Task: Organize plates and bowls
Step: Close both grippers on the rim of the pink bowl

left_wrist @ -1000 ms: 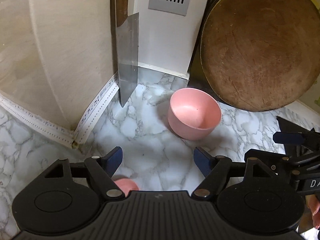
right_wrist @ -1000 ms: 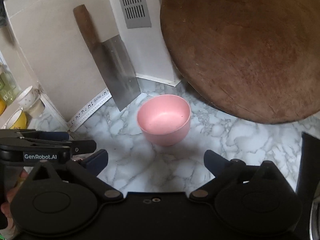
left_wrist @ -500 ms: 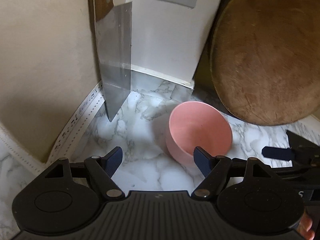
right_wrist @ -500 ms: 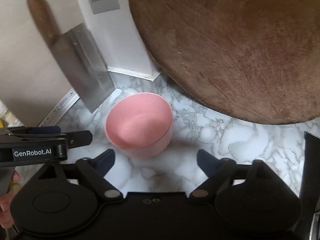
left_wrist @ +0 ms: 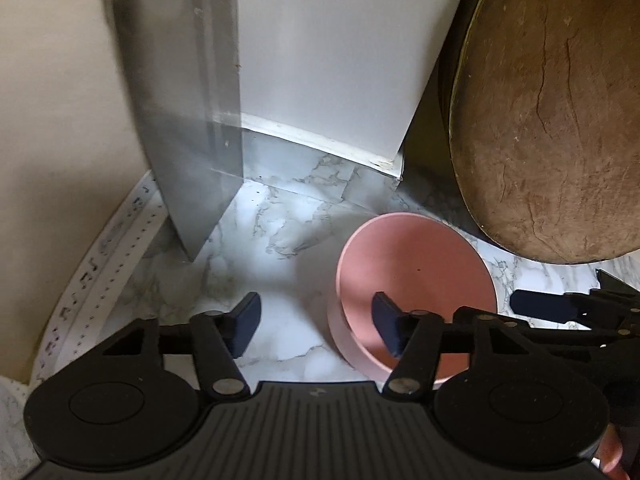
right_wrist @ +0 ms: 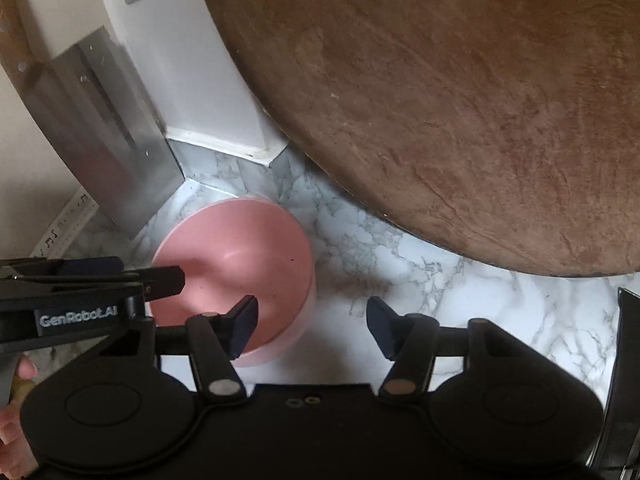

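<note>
A pink bowl (left_wrist: pixel 416 276) stands upright on the marble counter (left_wrist: pixel 280 220) near the back corner. My left gripper (left_wrist: pixel 316 324) is open; its right finger (left_wrist: pixel 386 328) sits over the bowl's inside and its left finger is outside, so the jaws straddle the bowl's left wall. In the right wrist view the bowl (right_wrist: pixel 248 256) is at lower left. My right gripper (right_wrist: pixel 312 324) is open; its left finger (right_wrist: pixel 240 326) is over the bowl's inside and its right finger is outside over the counter. Neither gripper holds anything.
A cleaver (left_wrist: pixel 184 112) leans blade-down against the left wall. A large round wooden chopping board (left_wrist: pixel 552 120) leans at the right, close behind the bowl. A white pillar (left_wrist: pixel 328 52) fills the corner. A dark object's edge (right_wrist: pixel 628 360) shows at far right.
Both grippers have moved forward and down to the pink bowl; it went from well ahead of the fingers to between them. The bowl itself has not moved.
</note>
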A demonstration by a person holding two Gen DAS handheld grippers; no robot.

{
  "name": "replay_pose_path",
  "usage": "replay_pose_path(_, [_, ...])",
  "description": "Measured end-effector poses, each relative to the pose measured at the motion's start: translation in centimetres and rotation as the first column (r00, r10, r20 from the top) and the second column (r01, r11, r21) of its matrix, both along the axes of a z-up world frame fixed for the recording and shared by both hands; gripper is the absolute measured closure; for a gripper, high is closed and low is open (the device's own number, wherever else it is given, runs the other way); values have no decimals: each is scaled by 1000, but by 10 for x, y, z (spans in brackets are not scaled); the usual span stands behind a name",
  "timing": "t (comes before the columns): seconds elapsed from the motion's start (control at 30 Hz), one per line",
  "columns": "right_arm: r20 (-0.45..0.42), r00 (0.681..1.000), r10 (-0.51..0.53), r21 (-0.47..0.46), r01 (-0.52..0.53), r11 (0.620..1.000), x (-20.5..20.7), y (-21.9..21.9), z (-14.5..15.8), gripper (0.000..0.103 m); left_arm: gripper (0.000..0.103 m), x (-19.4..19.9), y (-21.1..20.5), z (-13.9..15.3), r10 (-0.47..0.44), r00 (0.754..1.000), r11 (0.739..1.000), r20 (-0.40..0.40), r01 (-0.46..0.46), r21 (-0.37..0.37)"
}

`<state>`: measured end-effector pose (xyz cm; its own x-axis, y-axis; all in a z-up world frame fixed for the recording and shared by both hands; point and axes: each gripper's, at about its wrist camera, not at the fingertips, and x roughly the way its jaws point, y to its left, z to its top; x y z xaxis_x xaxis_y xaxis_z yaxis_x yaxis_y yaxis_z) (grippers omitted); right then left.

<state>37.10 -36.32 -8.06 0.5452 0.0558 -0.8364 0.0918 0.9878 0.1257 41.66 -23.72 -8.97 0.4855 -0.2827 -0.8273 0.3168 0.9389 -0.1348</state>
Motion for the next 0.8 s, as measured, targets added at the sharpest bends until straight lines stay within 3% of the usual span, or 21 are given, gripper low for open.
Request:
replay_pose_path(0.13, [-18,1000,22,11,-22,1000,4,2,-4,63,68,3,-6,-5,-17,1000,1000,-19,17,-8])
replay_pose_path(0.33, [-26,999,27,32,-26,999,5,3,-5,78,86,0,-12,-8,-38,999,999,-23,38,-1])
replay_pose_path(0.8, [-26,1000,17,25,-17,1000,-17,10,13,87,92,-32,-11,8,-76,997,996,-4,76,53])
